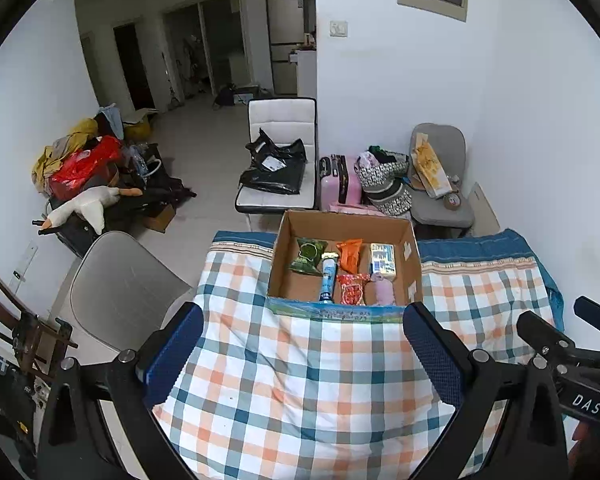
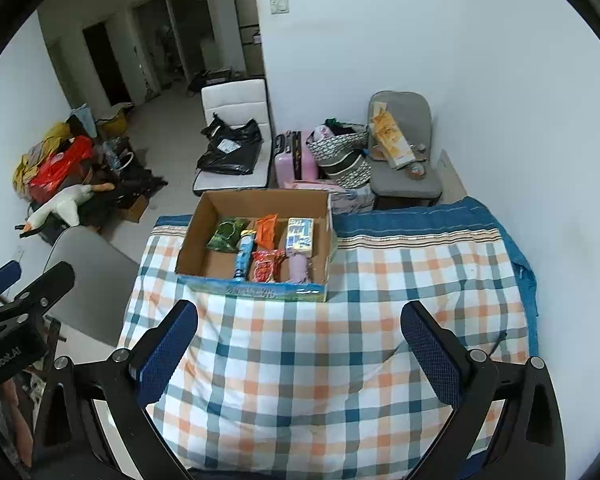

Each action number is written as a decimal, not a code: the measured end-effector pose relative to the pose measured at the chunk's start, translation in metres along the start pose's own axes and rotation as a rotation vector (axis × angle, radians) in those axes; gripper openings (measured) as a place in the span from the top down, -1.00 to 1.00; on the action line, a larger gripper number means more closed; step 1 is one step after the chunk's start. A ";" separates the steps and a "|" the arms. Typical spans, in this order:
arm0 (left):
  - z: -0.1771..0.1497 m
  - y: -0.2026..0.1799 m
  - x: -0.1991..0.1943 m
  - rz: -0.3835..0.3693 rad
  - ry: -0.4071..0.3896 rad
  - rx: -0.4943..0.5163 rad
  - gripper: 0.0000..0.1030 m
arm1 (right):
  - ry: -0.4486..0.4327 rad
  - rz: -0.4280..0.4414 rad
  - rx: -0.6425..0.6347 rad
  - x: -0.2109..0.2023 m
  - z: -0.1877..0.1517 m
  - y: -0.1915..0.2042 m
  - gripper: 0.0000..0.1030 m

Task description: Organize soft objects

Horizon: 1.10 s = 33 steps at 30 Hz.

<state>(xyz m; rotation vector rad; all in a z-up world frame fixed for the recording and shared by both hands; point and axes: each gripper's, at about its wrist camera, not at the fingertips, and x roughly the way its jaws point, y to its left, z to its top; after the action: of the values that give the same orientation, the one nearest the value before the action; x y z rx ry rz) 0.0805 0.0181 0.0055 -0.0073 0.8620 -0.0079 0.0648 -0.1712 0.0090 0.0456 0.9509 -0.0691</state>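
Soft packets (image 1: 350,255) fill the cardboard box (image 1: 410,254) at twelve o'clock; both the left gripper (image 1: 304,354) and the right gripper (image 2: 300,346) gape empty, and a careless reach could shove it off the checked cloth (image 1: 300,380).

A table draped in a checked cloth (image 2: 320,360) of orange, teal and white carries the lot, with a blue striped edge along its far side. On it, toward the far left, sits an open cardboard box (image 2: 196,236), nothing else beside it.
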 end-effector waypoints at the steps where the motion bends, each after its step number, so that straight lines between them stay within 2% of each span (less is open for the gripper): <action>1: 0.001 0.001 0.001 0.001 0.000 -0.003 -0.99 | -0.002 -0.002 0.005 0.000 0.001 -0.001 -1.00; 33: 0.000 0.001 0.014 0.005 -0.014 -0.009 -0.99 | 0.001 0.006 0.015 0.015 0.017 0.001 -1.00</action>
<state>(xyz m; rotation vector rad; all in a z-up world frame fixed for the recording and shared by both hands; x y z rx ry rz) 0.0897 0.0187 -0.0050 -0.0143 0.8480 0.0005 0.0872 -0.1722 0.0069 0.0619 0.9513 -0.0705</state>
